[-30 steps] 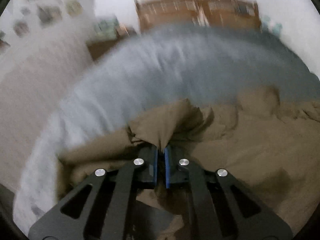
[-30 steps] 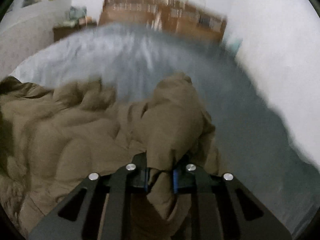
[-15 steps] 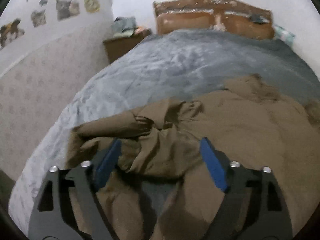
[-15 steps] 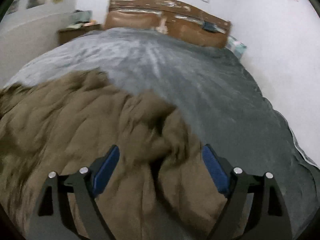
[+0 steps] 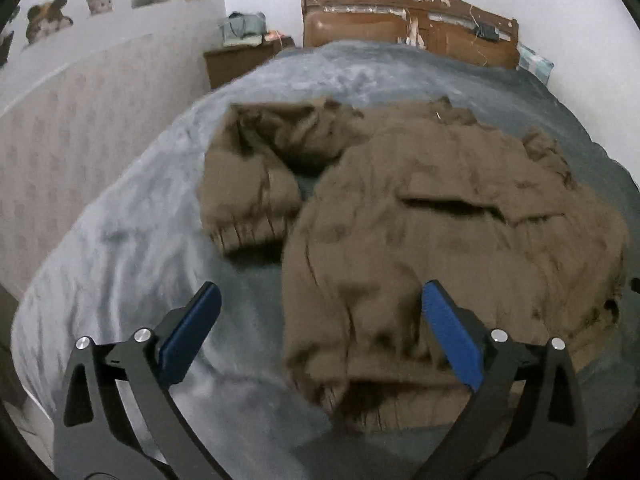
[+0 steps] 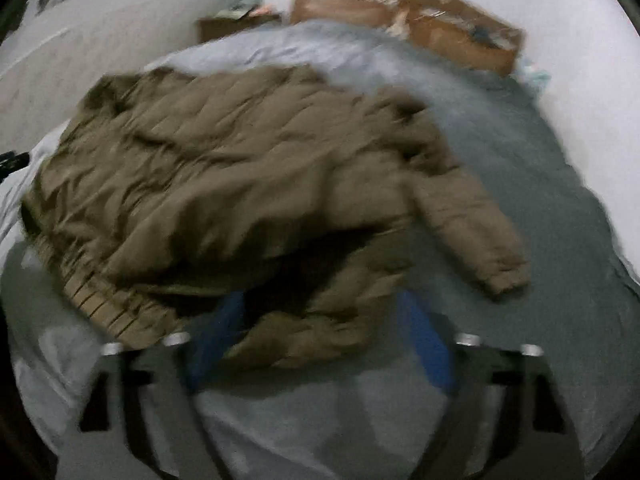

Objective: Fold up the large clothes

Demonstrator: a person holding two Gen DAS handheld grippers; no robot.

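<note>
**A:** Where's the jacket, and how far along are you?

**B:** The brown padded jacket (image 5: 452, 216) lies spread on the bed (image 5: 152, 248), nearer the foot than the headboard (image 5: 408, 28), with its ribbed hem toward the foot edge. I'd say the folding has barely begun. In the left wrist view one sleeve (image 5: 248, 184) is bunched and doubled toward the body on the side nearest the wall, its cuff pointing at the foot edge. In the right wrist view the other sleeve (image 6: 472, 224) sticks out straight over the blanket toward the opposite side. The body is rumpled, not squared, and part of the hem looks turned under near my right gripper (the blur makes that hard to read).

**A:** Are you holding anything?

**B:** No. My left gripper (image 5: 320, 332) has its jaws opening, already spread very wide, nothing pinched. It hovers over the jacket's near corner, one blue pad above bare blanket and the other above fabric. My right gripper (image 6: 320, 336) is about half spread and closing, with a fold of the hem lying between the fingers, though I can't see the pads pressing on it yet.

**A:** What's left?

**B:** Nearly all of it, I think: smooth the body, bring both sleeves across, then fold hem to collar.

**A:** Anything nearby?

**B:** Only a nightstand (image 5: 240, 60) beside the headboard, well apart.
</note>
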